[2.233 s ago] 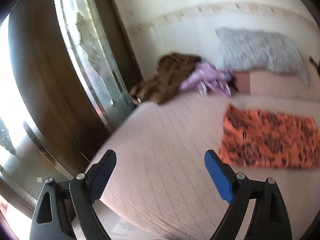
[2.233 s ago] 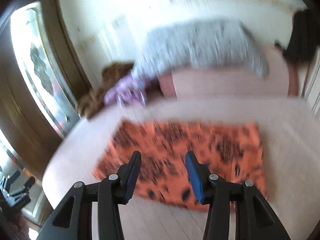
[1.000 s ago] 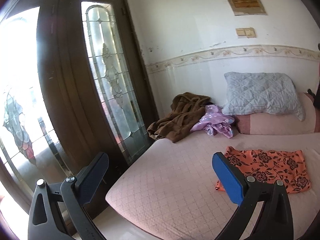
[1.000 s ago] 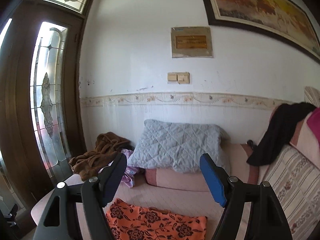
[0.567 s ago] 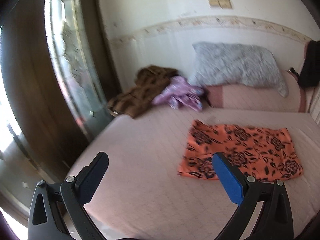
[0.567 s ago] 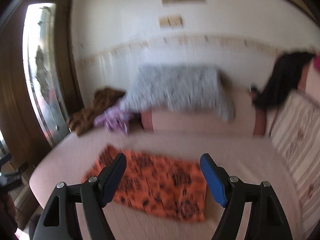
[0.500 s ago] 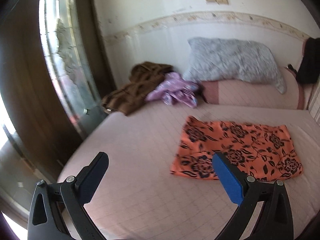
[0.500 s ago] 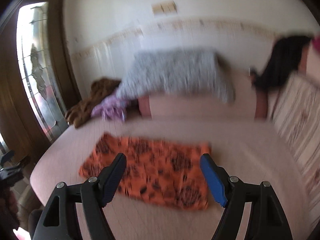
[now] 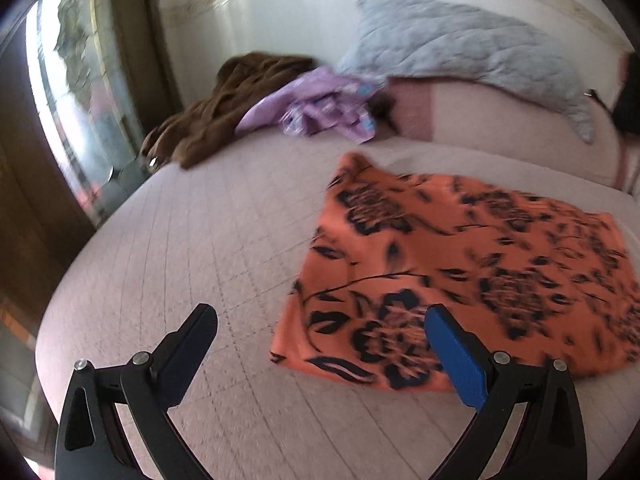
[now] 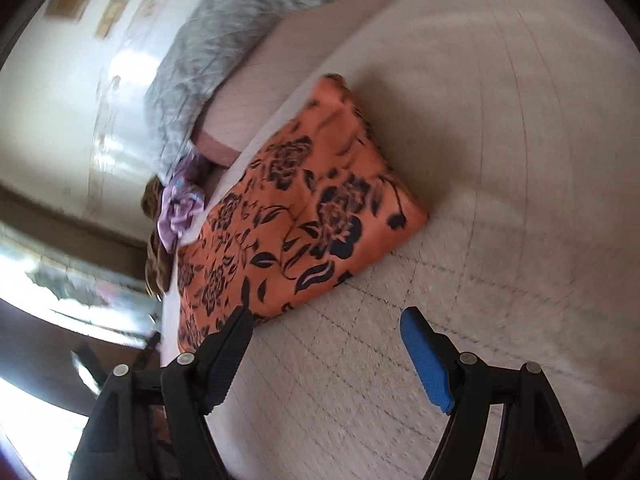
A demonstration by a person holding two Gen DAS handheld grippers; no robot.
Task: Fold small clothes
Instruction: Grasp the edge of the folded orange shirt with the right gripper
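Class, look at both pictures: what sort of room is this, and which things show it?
Most likely a bedroom: a quilted pink mattress, a grey pillow against the wall, and clothes lying about, such as the orange floral garment.

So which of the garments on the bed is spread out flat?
The orange floral garment, lying flat mid-bed; the brown garment and the purple garment are crumpled heaps by the pillow.

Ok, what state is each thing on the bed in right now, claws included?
Orange floral garment: lying flat on the bed, not held.
Purple garment: crumpled.
Brown garment: heaped at the bed edge.
Grey pillow: leaning against the wall.
Left claw: open, empty.
Right claw: open, empty.
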